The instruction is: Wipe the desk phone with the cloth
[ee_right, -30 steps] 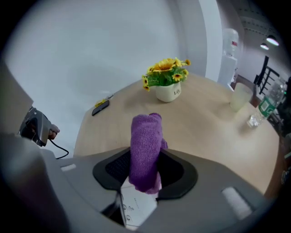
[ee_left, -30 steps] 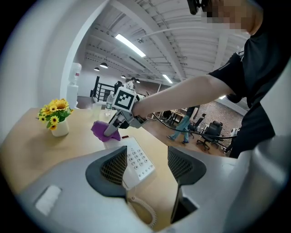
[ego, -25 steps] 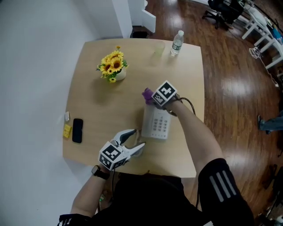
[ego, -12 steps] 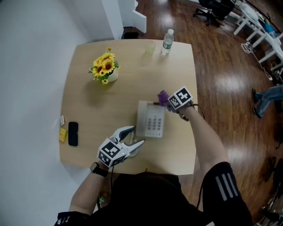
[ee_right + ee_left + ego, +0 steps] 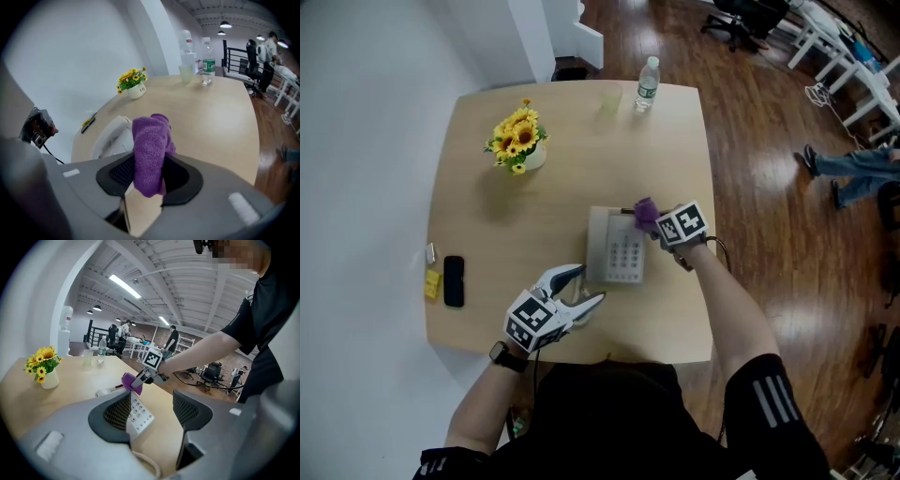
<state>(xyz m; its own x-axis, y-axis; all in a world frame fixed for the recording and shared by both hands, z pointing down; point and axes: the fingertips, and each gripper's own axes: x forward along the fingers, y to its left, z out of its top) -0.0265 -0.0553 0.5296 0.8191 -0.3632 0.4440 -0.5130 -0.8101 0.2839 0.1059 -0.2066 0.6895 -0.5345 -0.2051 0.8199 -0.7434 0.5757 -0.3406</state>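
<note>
Purple fleecy cloth [image 5: 150,140] clamped tight in right tongs [image 5: 149,176].
White keypad desk phone [image 5: 617,251] lay just ahead; left tongs [image 5: 152,411] gaped wide, gripping nothing.

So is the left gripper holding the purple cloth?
No, the purple cloth is clamped in the right gripper; the left gripper is open.

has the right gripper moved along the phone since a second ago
Yes. The right gripper with the purple cloth went from the desk phone's far left corner across to its far right corner.
</note>
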